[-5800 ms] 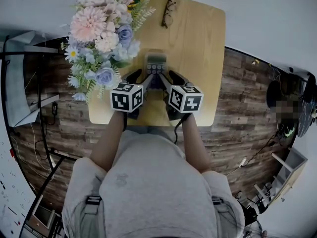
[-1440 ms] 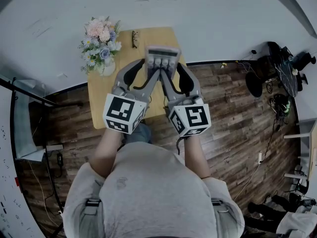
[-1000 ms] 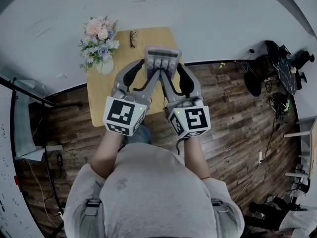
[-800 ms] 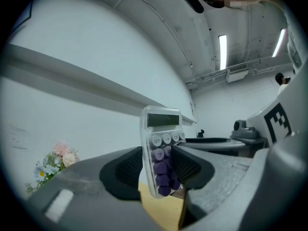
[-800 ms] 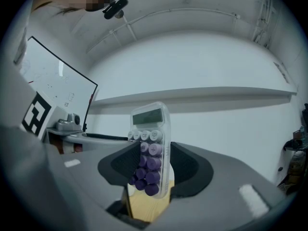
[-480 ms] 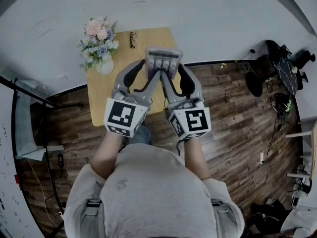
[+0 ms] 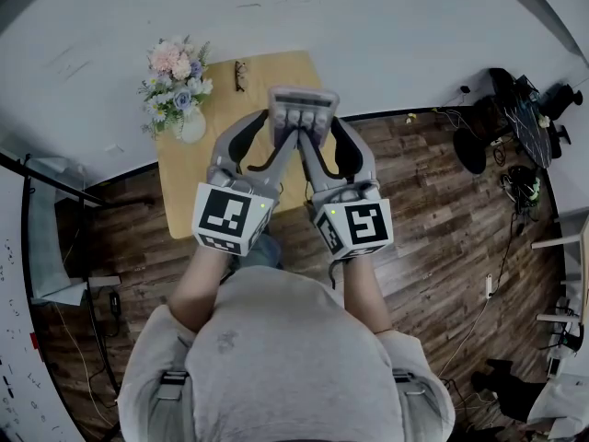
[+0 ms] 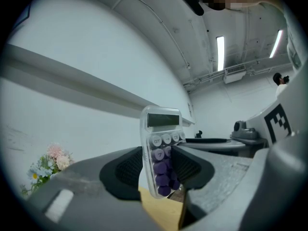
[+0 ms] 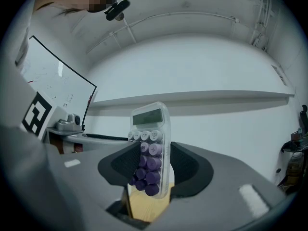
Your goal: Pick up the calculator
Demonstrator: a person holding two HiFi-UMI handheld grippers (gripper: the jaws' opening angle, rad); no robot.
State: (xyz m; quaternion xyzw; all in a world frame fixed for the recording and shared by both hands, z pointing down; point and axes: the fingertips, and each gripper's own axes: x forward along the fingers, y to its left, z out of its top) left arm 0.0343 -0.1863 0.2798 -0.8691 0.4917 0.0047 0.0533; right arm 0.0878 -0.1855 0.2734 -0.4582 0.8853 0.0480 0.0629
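The calculator (image 7: 302, 110), clear-cased with purple round keys and a grey display, hangs high above the wooden table (image 7: 193, 187). My left gripper (image 7: 276, 125) and right gripper (image 7: 319, 127) come at it side by side, each shut on it. In the left gripper view the calculator (image 8: 161, 150) stands upright between the dark pads of my left gripper (image 8: 161, 171), display on top. The right gripper view shows the calculator (image 9: 150, 148) the same way inside my right gripper (image 9: 150, 171), leaning slightly to the left. A patch of table shows below it.
A bouquet of pink and blue flowers (image 7: 173, 67) in a white vase (image 7: 191, 127) stands at the table's far left corner. Eyeglasses (image 7: 240, 74) lie beside it at the far edge. Dark wood floor surrounds the table; chairs and cables (image 7: 515, 118) sit far right.
Since the earliest frame the calculator has gone up from the table, carried by both grippers. Over the last second the grippers and calculator have kept still; only the head view drifted slightly.
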